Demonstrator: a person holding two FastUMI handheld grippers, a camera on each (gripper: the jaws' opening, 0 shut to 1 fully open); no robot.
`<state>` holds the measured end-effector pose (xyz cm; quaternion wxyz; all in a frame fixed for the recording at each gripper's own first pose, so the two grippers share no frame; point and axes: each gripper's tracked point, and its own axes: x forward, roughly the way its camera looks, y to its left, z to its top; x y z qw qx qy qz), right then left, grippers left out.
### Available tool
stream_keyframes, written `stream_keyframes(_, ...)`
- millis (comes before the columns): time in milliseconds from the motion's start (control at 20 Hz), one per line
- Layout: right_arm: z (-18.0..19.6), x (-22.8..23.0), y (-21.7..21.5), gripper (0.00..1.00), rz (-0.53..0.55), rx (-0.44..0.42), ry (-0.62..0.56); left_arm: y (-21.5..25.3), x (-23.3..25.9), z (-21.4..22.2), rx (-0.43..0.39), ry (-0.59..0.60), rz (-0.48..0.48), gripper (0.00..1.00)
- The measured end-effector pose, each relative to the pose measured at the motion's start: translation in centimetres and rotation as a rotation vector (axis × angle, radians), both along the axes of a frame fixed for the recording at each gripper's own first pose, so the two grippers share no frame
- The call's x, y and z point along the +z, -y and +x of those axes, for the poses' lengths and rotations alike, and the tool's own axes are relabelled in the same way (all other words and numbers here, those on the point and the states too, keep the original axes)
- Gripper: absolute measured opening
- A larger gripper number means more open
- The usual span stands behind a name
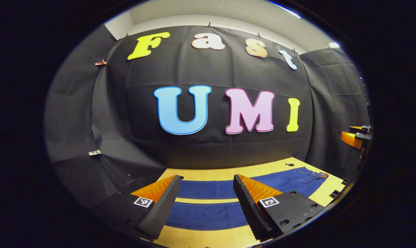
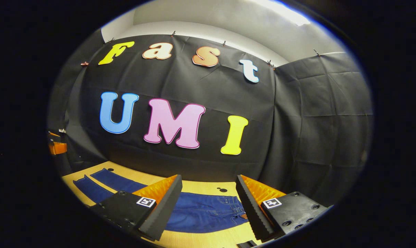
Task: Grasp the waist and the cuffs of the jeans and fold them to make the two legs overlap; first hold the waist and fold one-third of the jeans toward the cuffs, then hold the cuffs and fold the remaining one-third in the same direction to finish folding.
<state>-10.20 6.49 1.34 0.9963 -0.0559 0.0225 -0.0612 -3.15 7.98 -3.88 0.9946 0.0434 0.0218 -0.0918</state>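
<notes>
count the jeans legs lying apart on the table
2. In the left gripper view, the far leg and the near leg lie flat side by side on the wooden table, with a strip of bare wood between them. Both grippers partly hide them.

Recording booth, lab-like — black cloth walls (image 1: 132, 113) clipped up ahead of gripper, pale wooden table (image 1: 228, 172) below, white ceiling (image 2: 211, 17) above.

Wooden table (image 1: 208, 175) bears blue jeans (image 1: 225, 188) (spread flat).
</notes>
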Motion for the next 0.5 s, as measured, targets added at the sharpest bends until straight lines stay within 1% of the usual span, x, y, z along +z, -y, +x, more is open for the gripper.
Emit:
stream_keyframes(50,0.4,-0.3,0.1,0.96,-0.025,0.008,0.001,-0.1,-0.3,0.3,-0.003,-0.006,0.011,0.96)
stream_keyframes(100,0.9,-0.8,0.3,0.99,-0.054,0.015,-0.006,-0.6,-0.7,0.7,0.008,-0.016,0.039,0.96)
stream_keyframes(150,1.6,-1.5,0.3,0.96,-0.078,0.026,-0.020,-1.6,-1.5,1.1,0.018,-0.031,0.072,0.96)
stream_keyframes(250,2.9,-2.3,0.5,0.96,-0.109,0.050,-0.037,-2.9,-3.0,1.8,0.011,-0.073,0.116,0.98)
stream_keyframes(300,3.4,-2.8,0.8,0.94,-0.116,0.056,-0.045,-3.9,-4.1,2.3,0.010,-0.098,0.141,0.98)
stream_keyframes(350,3.9,-3.5,1.2,0.96,-0.118,0.057,-0.057,-5.1,-5.0,2.9,0.017,-0.124,0.184,0.98)
stream_keyframes(500,5.1,-5.0,2.7,0.96,-0.087,0.033,-0.092,-9.7,-9.0,4.8,0.011,-0.214,0.425,0.98)
